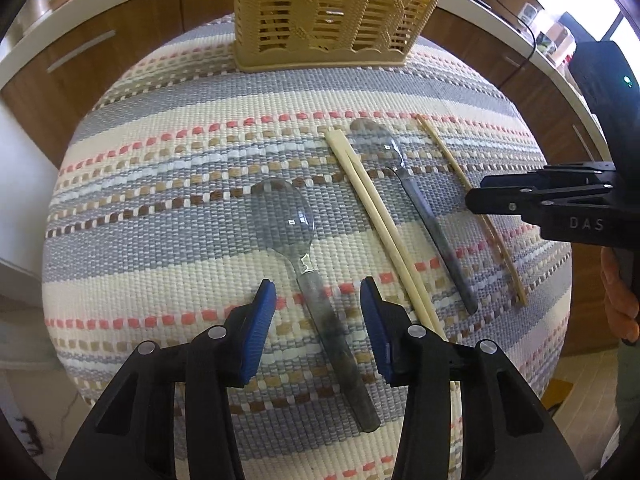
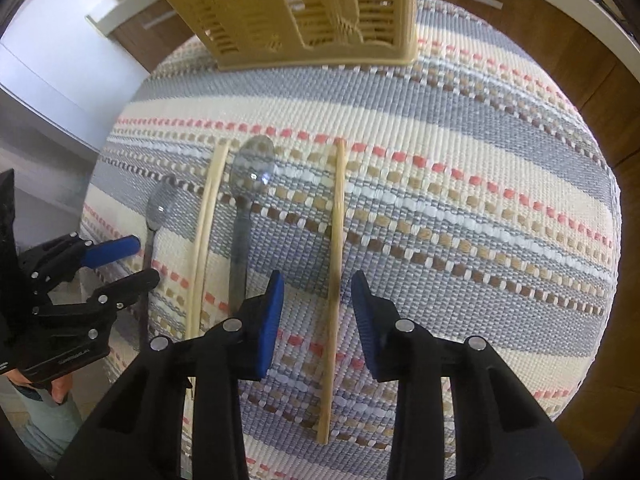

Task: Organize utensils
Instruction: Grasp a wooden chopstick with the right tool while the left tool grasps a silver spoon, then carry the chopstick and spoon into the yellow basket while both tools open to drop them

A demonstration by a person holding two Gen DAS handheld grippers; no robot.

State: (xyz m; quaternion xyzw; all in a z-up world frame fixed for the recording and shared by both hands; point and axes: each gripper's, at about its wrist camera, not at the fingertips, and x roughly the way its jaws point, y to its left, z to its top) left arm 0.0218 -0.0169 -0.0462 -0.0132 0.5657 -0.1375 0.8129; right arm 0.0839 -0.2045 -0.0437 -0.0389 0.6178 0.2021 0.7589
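Two grippers, both open, straddle their picks on the mat [image 1: 168, 216]: left [image 1: 318, 296] over a spoon [image 1: 316, 276], right [image 2: 318, 292] over a chopstick [image 2: 334, 280]. Next, close and lift toward the basket [image 1: 332, 12] (none stowed yet, seemingly).

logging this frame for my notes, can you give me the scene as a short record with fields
surface: striped woven mat
holder: tan lattice utensil basket standing at the mat's far edge
near spoon: clear spoon, handle between the left tongs, not gripped
far spoon: second clear spoon, right of the pale chopstick pair
single chopstick: darker chopstick lying between the right tongs, not gripped
left tongs: open
right tongs: open
in basket: cannot tell
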